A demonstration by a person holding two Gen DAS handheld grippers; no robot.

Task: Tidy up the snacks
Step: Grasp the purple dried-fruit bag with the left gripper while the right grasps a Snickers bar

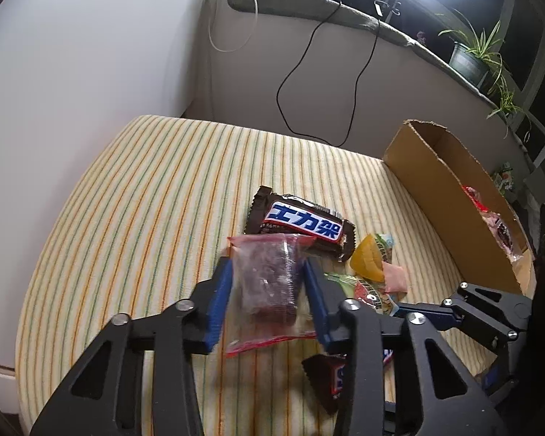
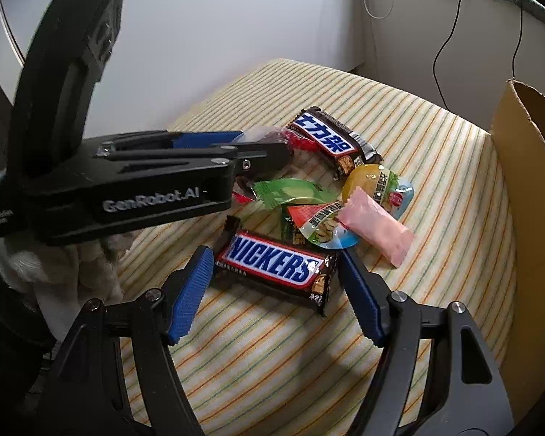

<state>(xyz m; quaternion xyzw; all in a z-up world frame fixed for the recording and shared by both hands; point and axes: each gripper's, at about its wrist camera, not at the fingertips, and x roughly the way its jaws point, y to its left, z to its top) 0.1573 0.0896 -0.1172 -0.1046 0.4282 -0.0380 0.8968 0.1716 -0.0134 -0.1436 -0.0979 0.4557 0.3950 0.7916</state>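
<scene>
the left tool (image 1: 269, 290) has its blue pads on both sides of a clear packet with red ends (image 1: 269, 283); the pads seem to press its sides, so i judge it clamped on this packet. the right tool (image 2: 272, 290) is spread wide apart, one pad at each end of the nearest snickers bar (image 2: 276, 263), and it does not squeeze the bar yet.

the snacks lie in a small heap on the striped cushion (image 1: 145, 189). from the near bar, a second dark bar (image 2: 334, 138) is at 12 o'clock, a green wrapper (image 2: 290, 192) at 11 o'clock, a pink packet (image 2: 378, 227) and a yellow jelly cup (image 2: 367, 180) at 2 o'clock. the cardboard box (image 1: 450, 196) stands open at 3 o'clock, and some snacks are already inside.

risks, as i judge: the clear packet is thin and slippery, so it can slide out if the grip is only on the loose film. the two tools are close, and the left one crosses over the heap, so they can knock each other. the right pads can also catch the jelly cup lid that overlaps the bar's corner.

the cushion is free at 6 and 9 o'clock. the box wall must be cleared from above.
</scene>
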